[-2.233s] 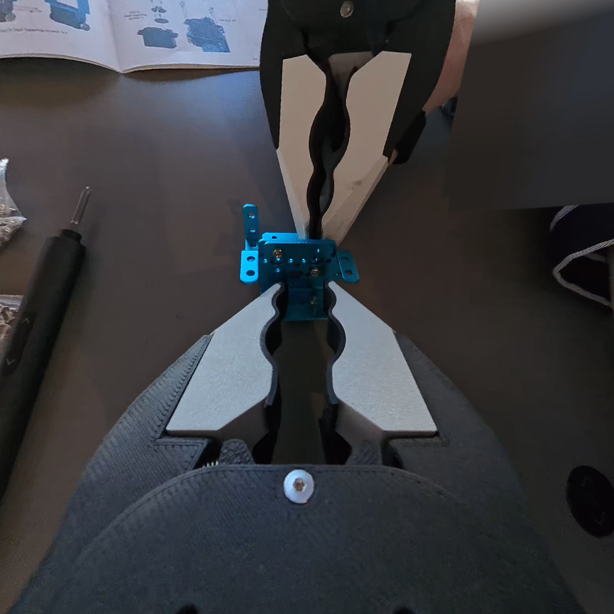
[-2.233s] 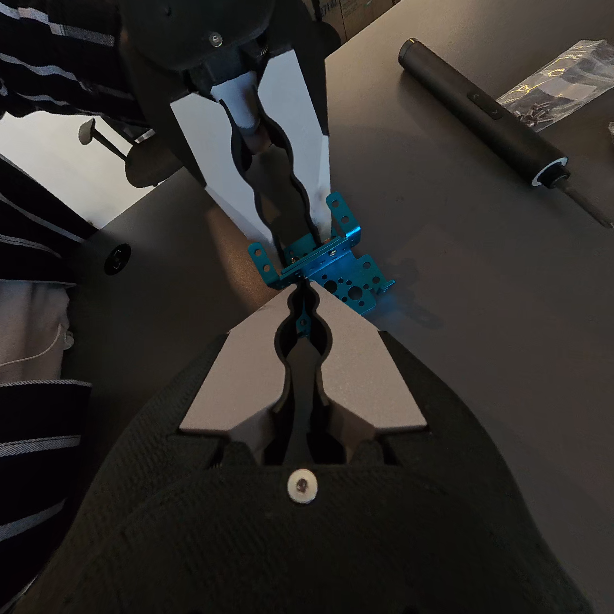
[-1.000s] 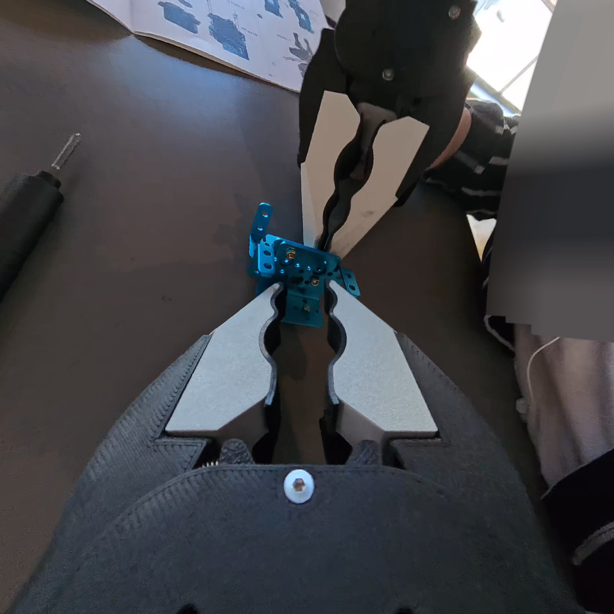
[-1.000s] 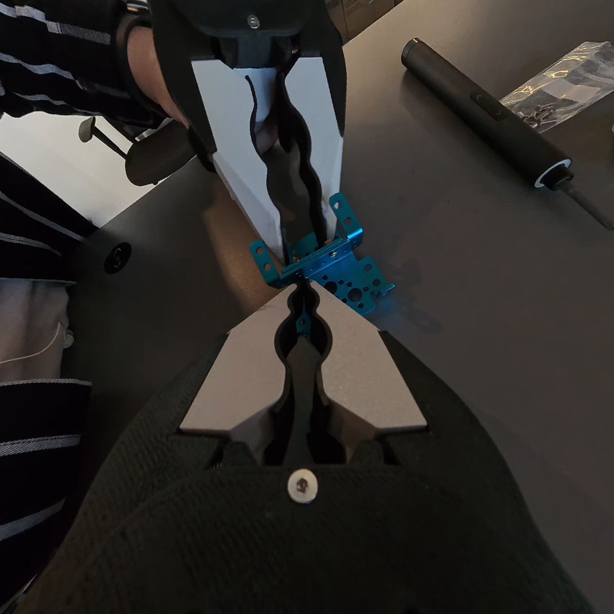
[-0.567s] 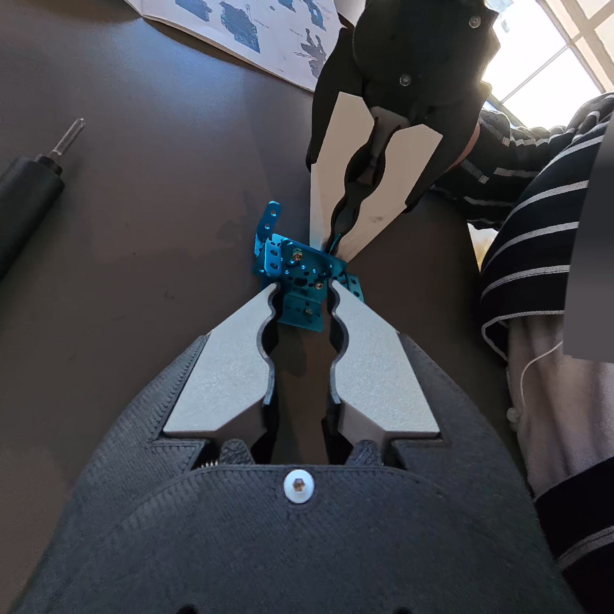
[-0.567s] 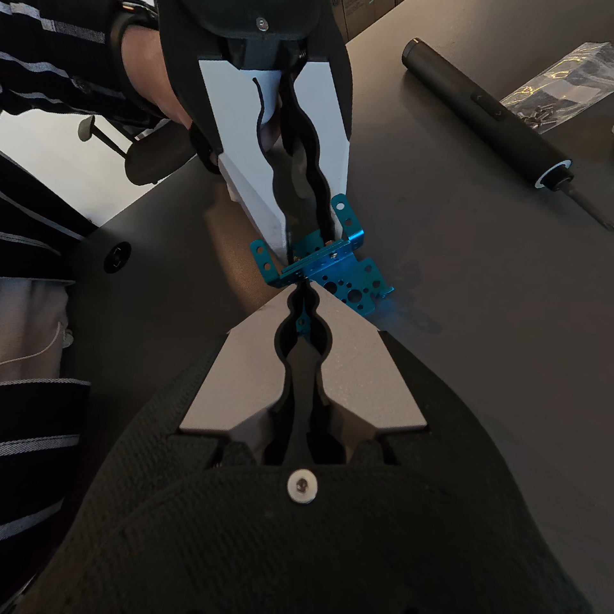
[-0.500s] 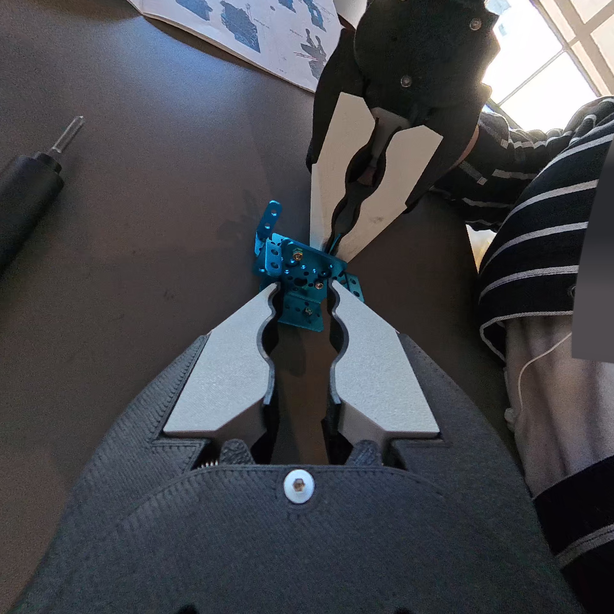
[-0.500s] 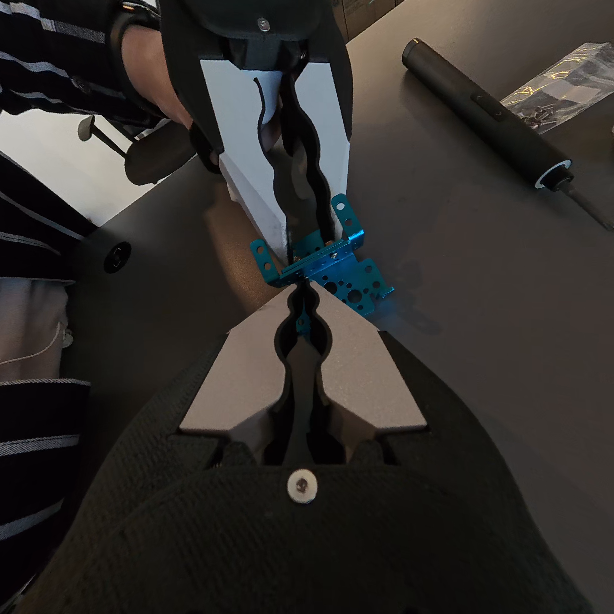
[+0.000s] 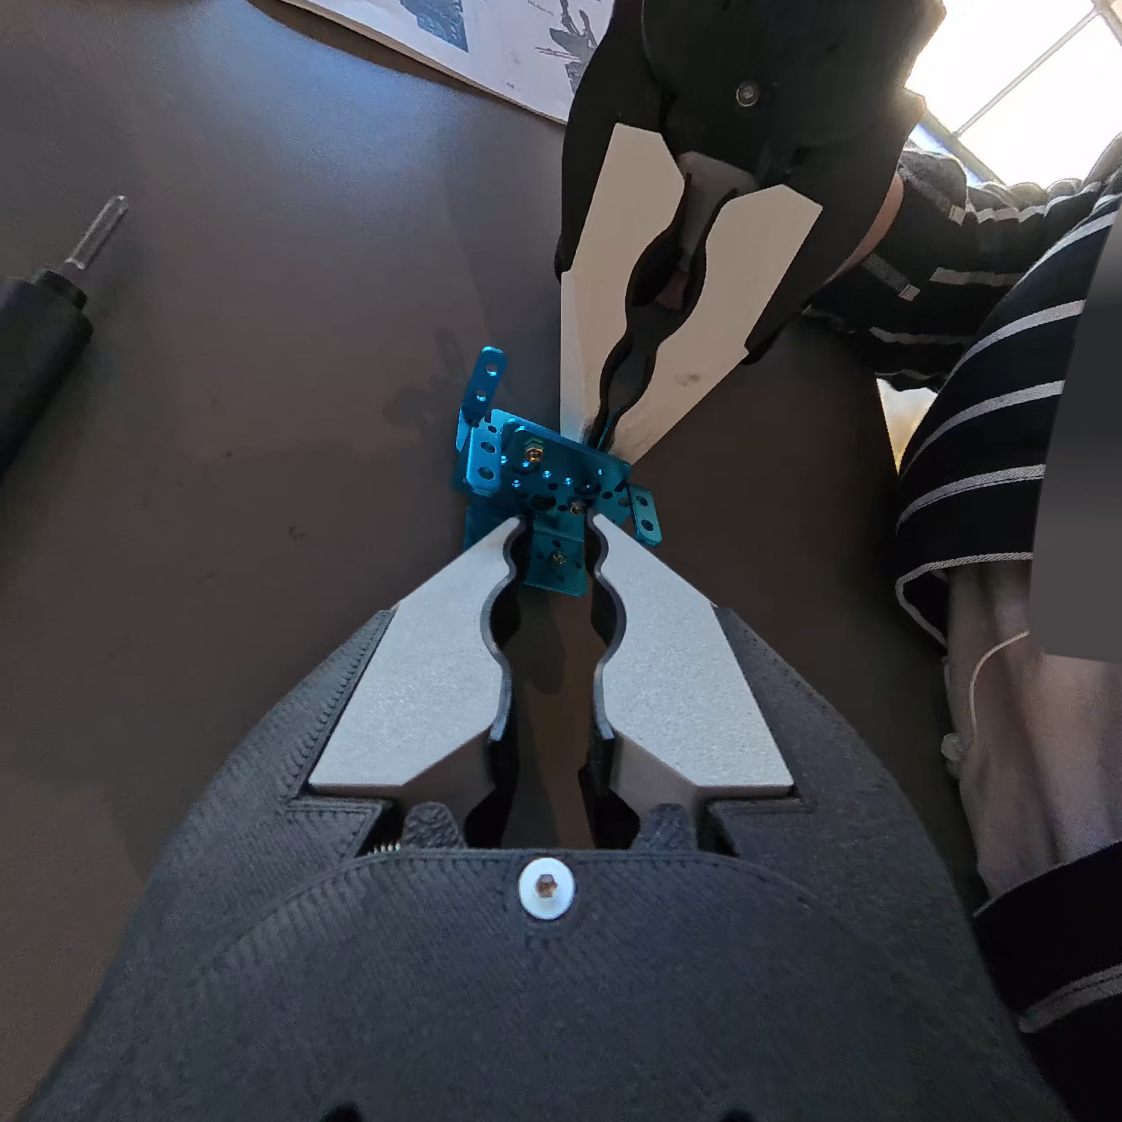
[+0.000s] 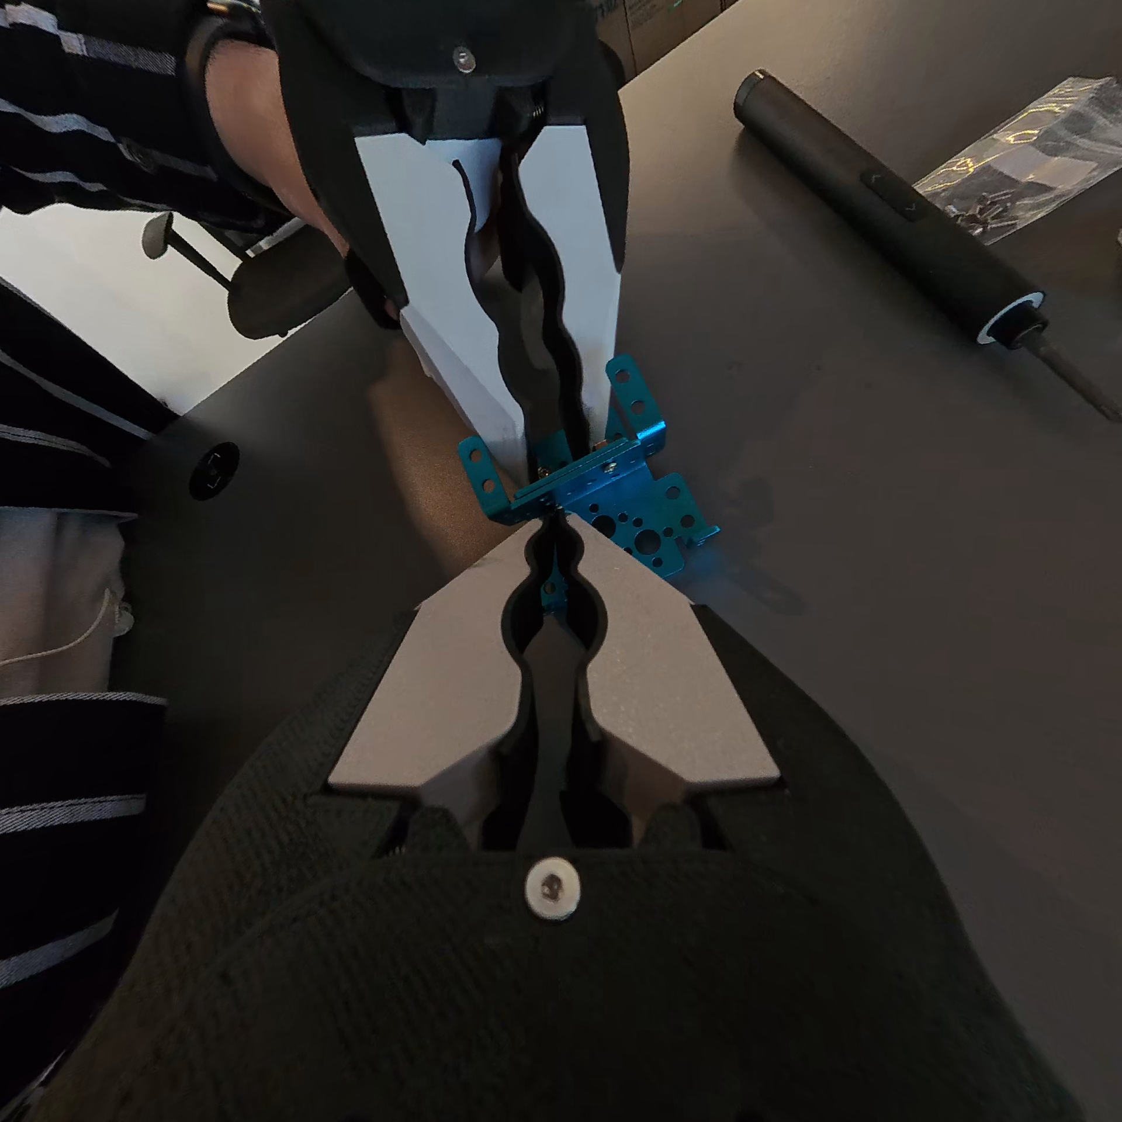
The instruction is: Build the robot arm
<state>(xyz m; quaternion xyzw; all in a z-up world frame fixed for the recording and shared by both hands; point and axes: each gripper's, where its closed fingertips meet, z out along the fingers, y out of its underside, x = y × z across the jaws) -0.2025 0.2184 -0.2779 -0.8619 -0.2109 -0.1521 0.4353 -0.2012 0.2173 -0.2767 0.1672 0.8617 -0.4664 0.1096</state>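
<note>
Left gripper [image 9: 554, 522] clamped on near tab of blue metal bracket [image 9: 549, 486], fingers either side. Right gripper [image 10: 555, 522] pinched shut on bracket's opposite edge. Bracket just above dark table [image 9: 243, 425], between both. Black screwdriver [image 10: 898, 218], parts bag [image 10: 1032, 152] well apart; booklet [image 9: 486, 36] at far edge.

We count one blue metal bracket assembly [image 9: 549, 495], one black electric screwdriver [image 10: 892, 203] and one printed booklet [image 9: 486, 36]. We see two grippers and one clear bag of screws [image 10: 1020, 164].
</note>
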